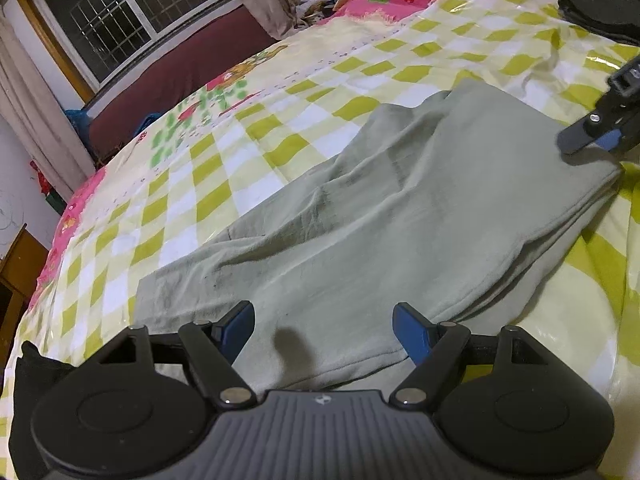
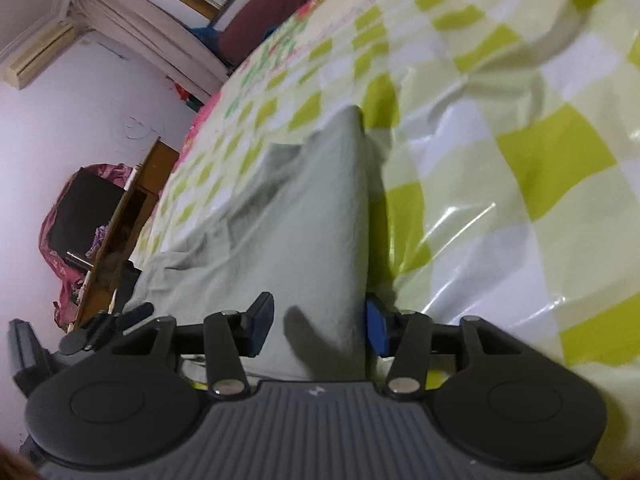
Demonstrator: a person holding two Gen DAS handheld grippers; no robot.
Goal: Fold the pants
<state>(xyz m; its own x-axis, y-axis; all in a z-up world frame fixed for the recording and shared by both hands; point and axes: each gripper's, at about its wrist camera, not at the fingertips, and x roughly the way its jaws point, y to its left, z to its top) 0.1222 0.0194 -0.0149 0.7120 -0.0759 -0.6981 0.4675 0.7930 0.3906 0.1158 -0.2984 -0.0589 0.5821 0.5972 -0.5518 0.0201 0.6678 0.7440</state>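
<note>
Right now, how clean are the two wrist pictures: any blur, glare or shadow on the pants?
Left wrist view: sharp, fisheye-bent; the pale green pants carry a small dark shadow near the open left gripper. Right wrist view: motion-blurred; shiny glare streaks on the yellow-green checked plastic sheet.

Right wrist view smeared; pale green fleece pants (image 2: pixel 304 216) run under the fingers, near hem unseen.
</note>
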